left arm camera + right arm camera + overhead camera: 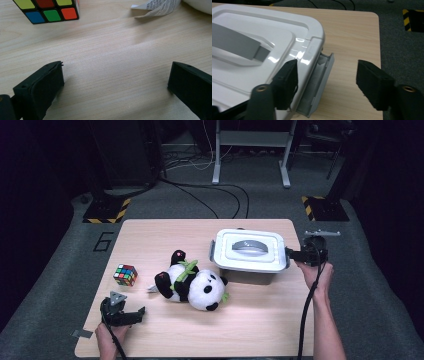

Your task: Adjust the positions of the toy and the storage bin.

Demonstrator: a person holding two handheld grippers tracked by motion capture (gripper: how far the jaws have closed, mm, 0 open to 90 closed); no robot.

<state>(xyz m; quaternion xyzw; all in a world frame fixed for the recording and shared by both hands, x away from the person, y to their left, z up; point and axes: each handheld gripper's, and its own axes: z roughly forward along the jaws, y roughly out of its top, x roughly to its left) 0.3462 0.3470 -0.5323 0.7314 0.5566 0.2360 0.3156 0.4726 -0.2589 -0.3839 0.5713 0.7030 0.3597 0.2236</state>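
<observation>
**Right gripper spread at the box latch**

The right gripper [325,82] is seen with its jaws spread apart; nothing is pinched. Between them lies the grey side latch [320,82], flipped outward from the white lidded box [248,252], which stands at the right rear of the table [150,330]. One jaw rests over the lid's edge. The grey handle [235,45] is seen lying flat on the lid. The left gripper [115,85] is held spread over bare wood near the front left corner. A colour cube [125,274] and a plush panda [192,284] are seen near the middle.
</observation>
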